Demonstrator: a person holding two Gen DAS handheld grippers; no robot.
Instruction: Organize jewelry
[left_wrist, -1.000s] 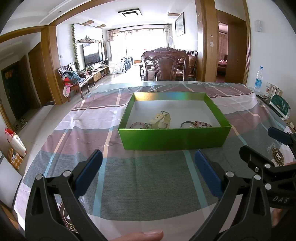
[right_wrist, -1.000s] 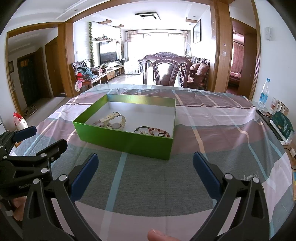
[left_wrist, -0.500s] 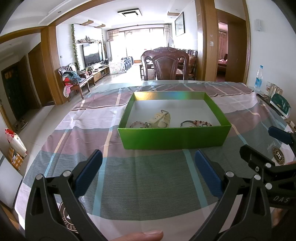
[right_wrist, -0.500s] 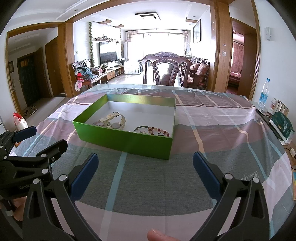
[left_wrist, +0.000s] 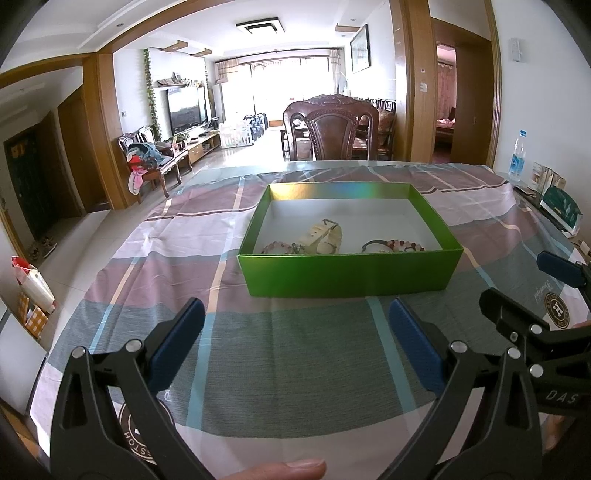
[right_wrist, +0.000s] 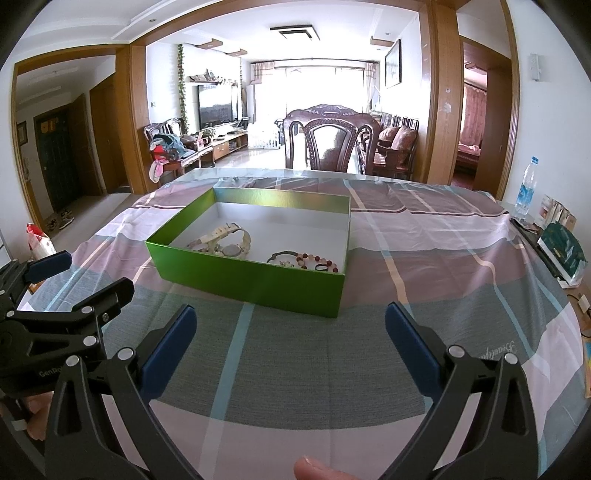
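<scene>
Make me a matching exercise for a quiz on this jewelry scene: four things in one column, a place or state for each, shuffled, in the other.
Things:
1. watch
2. bead bracelet
3. water bottle
4. left gripper

Places or states:
A. open, above the cloth
B. in the green box, toward its left
C. far right edge of the table
D. in the green box, toward its right

Pairs: 1-B, 2-D, 3-C, 4-A

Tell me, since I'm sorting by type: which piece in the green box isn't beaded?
The cream watch, lying between the two bead bracelets: it has a flat strap and round dial.
</scene>
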